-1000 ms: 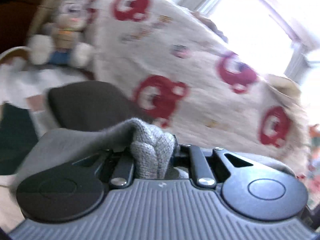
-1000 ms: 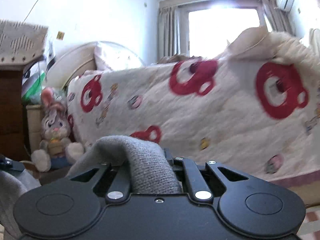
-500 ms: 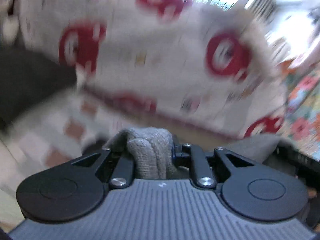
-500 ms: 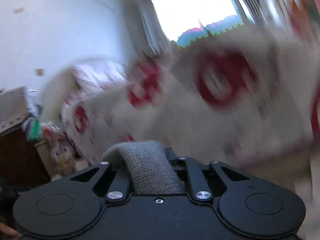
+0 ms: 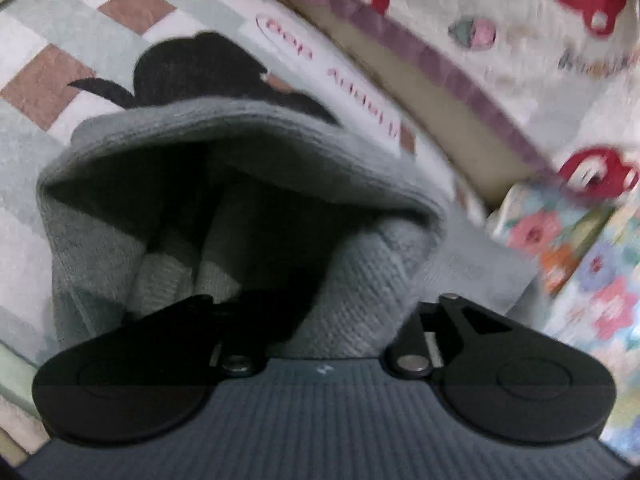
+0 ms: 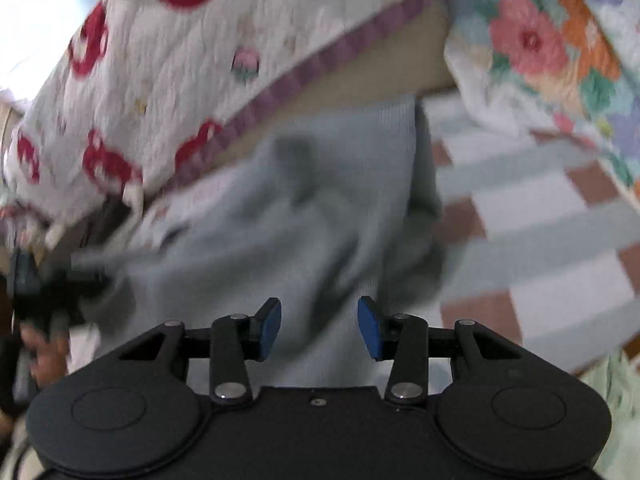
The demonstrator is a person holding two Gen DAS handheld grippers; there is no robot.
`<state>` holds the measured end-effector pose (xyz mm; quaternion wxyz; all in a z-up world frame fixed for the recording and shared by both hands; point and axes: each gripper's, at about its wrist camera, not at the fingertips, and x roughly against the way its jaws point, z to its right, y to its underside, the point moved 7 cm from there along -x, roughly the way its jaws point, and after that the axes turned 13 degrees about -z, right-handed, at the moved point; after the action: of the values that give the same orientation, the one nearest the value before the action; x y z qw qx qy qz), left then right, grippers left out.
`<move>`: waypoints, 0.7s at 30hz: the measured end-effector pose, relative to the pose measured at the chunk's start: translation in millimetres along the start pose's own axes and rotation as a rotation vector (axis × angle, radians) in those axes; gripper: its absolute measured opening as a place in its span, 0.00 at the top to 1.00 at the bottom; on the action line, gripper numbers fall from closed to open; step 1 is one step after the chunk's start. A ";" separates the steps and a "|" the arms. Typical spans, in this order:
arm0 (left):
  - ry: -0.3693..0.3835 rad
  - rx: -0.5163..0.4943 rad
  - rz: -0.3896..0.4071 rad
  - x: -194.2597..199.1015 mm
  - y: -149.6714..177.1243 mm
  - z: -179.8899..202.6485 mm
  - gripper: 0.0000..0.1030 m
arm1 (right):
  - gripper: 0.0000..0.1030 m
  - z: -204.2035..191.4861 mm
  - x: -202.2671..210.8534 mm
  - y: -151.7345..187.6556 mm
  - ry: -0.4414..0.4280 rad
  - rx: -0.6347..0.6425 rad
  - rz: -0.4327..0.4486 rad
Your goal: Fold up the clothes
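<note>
A grey knit garment (image 5: 248, 140) hangs over my left gripper (image 5: 320, 300) like a hood and hides its fingertips. That gripper's jaws are opening, and a loose roll of the knit lies between the spread finger arms. In the right wrist view the same grey garment (image 6: 280, 208) lies crumpled on a checked blanket (image 6: 540, 220). My right gripper (image 6: 319, 322) hovers just above it. Its jaws are opening, the blue pads (image 6: 269, 320) are bare, and nothing sits between them. The left gripper (image 6: 36, 284) and a hand show blurred at that view's left edge.
A white quilt with red prints (image 6: 180, 80) and a purple border hangs along the far side of the blanket. A floral cloth (image 6: 540, 40) lies to the right. The checked blanket (image 5: 60, 28) carries a black figure print (image 5: 192, 68).
Both grippers swung down from facing the quilt and window to the checked blanket. The right gripper let go of the grey knit. The left jaws spread and the knit now drapes over them.
</note>
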<state>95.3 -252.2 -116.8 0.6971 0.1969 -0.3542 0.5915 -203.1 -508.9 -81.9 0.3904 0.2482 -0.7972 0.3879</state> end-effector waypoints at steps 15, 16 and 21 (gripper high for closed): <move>0.040 -0.005 -0.002 2.1 14.1 -3.1 0.72 | 0.52 -63.0 -33.1 81.1 0.059 0.397 -0.102; 0.030 -0.022 0.000 1.5 15.6 -0.8 0.72 | 0.48 -61.9 -40.0 79.8 0.077 0.392 -0.110; 0.002 -0.042 0.044 5.6 15.6 -0.1 0.72 | 0.34 -52.5 -66.6 68.4 0.027 0.262 -0.101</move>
<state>80.5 -244.8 -115.0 0.6882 0.1738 -0.3703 0.5992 -190.3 -420.6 -144.5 0.3844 0.3319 -0.7207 0.4719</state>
